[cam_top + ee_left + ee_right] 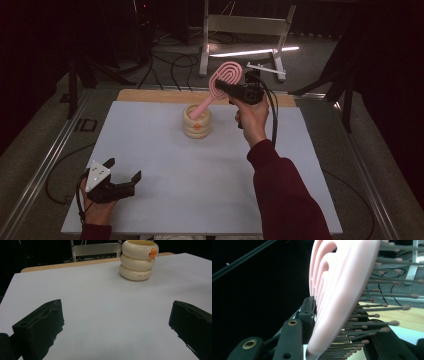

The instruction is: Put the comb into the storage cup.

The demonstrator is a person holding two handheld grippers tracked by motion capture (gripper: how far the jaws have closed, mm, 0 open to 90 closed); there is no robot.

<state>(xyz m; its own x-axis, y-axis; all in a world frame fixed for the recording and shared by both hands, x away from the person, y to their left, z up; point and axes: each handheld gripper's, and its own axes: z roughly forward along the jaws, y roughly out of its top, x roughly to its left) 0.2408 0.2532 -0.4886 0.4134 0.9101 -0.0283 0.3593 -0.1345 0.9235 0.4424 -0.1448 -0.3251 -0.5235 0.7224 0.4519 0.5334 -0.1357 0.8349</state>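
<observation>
A pink hairbrush [223,82] leans with its handle tip inside a cream ringed cup [197,121] near the table's far middle. My right gripper [225,86] is shut on the brush's oval head, held above and right of the cup. In the right gripper view the brush head [342,290] sits between the jaws, bristles pointing right. My left gripper [122,171] rests open near the front left corner, nothing between its jaws. In the left gripper view the cup [138,260] stands far ahead, with a small orange figure on its rim.
A white sheet [165,175] covers the table, with a wooden strip along the far edge. Beyond it are a white metal stand [245,30], floor cables and a lit bar. Metal rails run along both table sides.
</observation>
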